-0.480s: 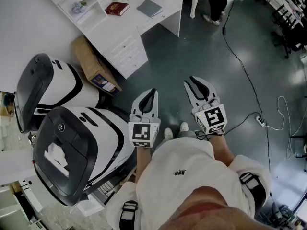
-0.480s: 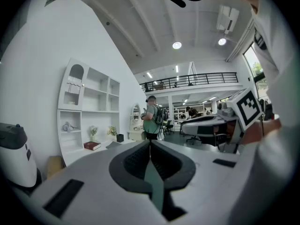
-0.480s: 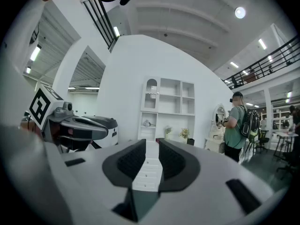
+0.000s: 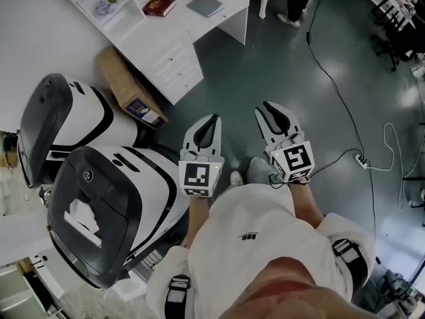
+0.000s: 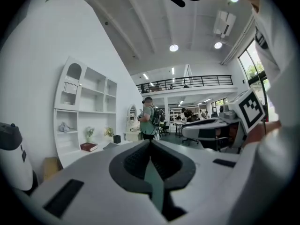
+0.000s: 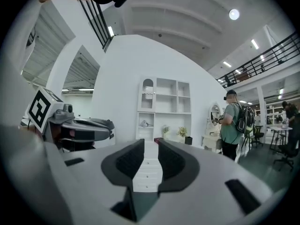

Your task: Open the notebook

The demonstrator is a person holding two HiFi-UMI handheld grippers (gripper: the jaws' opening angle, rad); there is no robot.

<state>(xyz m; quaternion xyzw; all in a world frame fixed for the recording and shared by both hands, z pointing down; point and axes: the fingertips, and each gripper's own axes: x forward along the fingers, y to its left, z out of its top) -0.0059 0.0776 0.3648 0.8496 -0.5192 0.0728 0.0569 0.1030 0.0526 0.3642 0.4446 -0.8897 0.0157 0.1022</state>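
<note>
- Person's white shirt [image 4: 255, 234] fills 6 o'clock of the head view; both arms held forward.
- Left gripper [image 4: 212, 119]: jaws together at the tips, nothing held; marker cube [image 4: 199, 179] behind it.
- Left gripper view confirms it: left gripper's pads [image 5: 136, 161] meet at the front, empty.
- Right gripper [image 4: 267, 110], just beside the left one at 3 o'clock of it: jaws partly apart, nothing between them.
- Right gripper view: a gap runs between the pads [image 6: 130, 162], with white desk drawers [image 6: 147, 165] showing through it far behind.
- Shoes [image 4: 255, 169] on the dark floor [image 4: 285, 72] below the grippers.
- Two white-and-black machine shells [image 4: 99, 211] at 8 to 9 o'clock, close to the person's left.
- Cardboard box [image 4: 123, 85] at 10 o'clock, leaning against the white desk [image 4: 176, 55].
- Cable [image 4: 339, 98] and power strip [image 4: 360, 167] at 3 o'clock.
- Grey notebook [image 4: 204, 4] lies closed and flat on the desk top at 12 o'clock, well apart from both grippers.
- Red book [image 4: 159, 6] near it at 11 o'clock.
- Another person [image 4: 295, 2] stands at 1 o'clock, past the desk.
</note>
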